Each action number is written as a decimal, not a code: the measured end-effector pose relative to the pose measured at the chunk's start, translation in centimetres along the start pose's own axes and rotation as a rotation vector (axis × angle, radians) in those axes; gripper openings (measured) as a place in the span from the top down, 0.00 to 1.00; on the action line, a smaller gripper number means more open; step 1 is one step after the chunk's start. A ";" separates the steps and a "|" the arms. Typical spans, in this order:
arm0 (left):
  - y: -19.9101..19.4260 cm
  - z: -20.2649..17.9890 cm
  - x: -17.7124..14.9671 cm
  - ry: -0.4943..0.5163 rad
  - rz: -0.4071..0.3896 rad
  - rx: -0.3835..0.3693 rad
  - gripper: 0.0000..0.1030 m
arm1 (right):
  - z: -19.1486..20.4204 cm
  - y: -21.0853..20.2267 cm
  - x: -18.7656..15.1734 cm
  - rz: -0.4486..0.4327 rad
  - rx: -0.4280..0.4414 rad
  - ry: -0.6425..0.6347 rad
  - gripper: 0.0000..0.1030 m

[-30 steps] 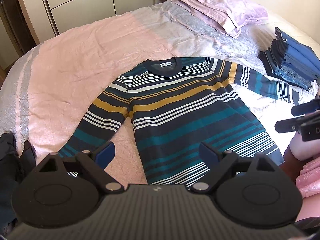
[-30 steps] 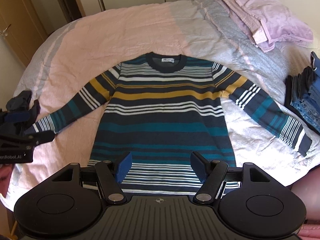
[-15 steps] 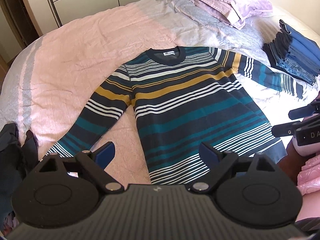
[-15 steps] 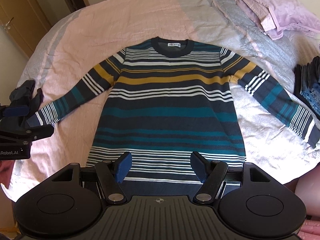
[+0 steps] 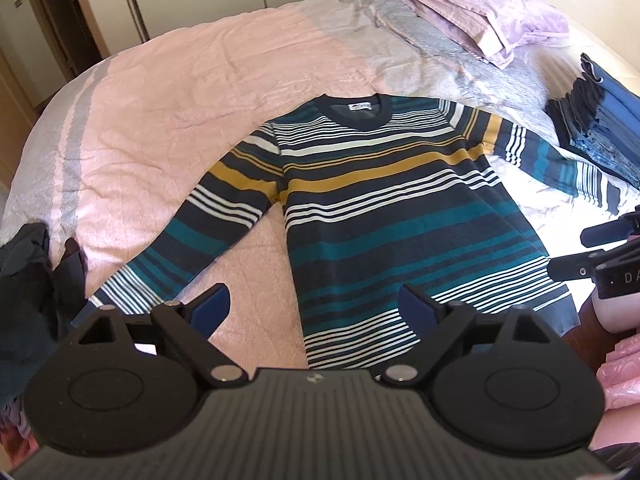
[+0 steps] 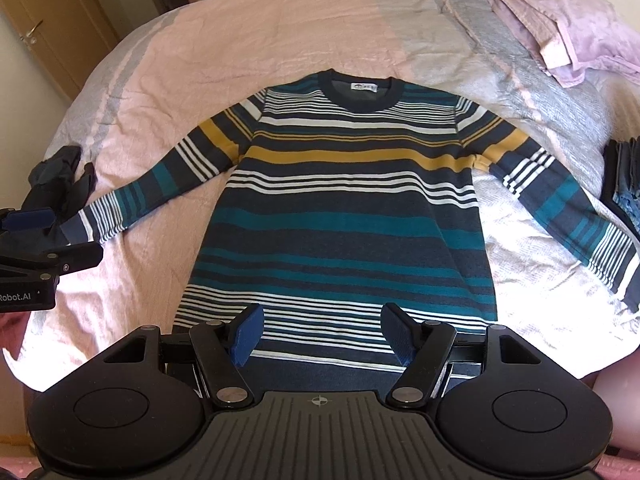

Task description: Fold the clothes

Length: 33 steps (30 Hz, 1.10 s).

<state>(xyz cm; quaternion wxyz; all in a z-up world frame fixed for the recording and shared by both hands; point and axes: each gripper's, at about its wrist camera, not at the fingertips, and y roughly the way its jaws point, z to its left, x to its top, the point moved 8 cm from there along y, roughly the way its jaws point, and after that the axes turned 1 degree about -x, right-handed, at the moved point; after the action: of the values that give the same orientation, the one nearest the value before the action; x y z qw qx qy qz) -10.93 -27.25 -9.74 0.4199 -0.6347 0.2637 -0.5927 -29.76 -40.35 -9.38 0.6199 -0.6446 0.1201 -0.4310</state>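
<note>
A striped sweater [image 6: 340, 208] in navy, teal, white and mustard lies flat on the bed, front up, collar far, both sleeves spread out. It also shows in the left wrist view [image 5: 384, 208]. My right gripper [image 6: 322, 334] is open and empty, above the sweater's hem near the bed's front edge. My left gripper [image 5: 316, 308] is open and empty, above the bedspread between the left sleeve and the body's lower left edge. Each gripper shows at the edge of the other's view.
The bed has a pink and grey bedspread [image 6: 248, 32]. Lilac pillows [image 5: 480, 12] lie at the far right. A stack of folded blue clothes [image 5: 600, 120] sits at the right edge. A dark crumpled garment [image 6: 60, 184] lies at the left edge. Wardrobe doors stand behind.
Both grippers have pulled back and risen a little, so the sweater sits further away and shows whole. Both stay open and the sweater has not moved.
</note>
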 end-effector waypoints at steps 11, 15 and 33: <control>-0.1 2.8 -2.6 -0.059 0.035 0.039 0.14 | 0.8 1.5 -0.2 0.025 0.021 -0.046 0.34; 0.2 5.8 -3.6 -0.054 0.045 0.065 0.14 | 2.4 2.3 0.4 0.018 0.032 -0.064 0.34; 4.6 32.2 -9.0 0.258 0.064 0.191 0.14 | 32.2 16.8 4.0 -0.084 0.320 -0.657 0.69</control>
<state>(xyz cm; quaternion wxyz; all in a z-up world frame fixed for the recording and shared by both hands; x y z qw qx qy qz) 19.78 -15.01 -16.58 0.4596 -0.5020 0.2778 -0.6779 1.72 -24.11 -18.45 0.7001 -0.6480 -0.1809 -0.2394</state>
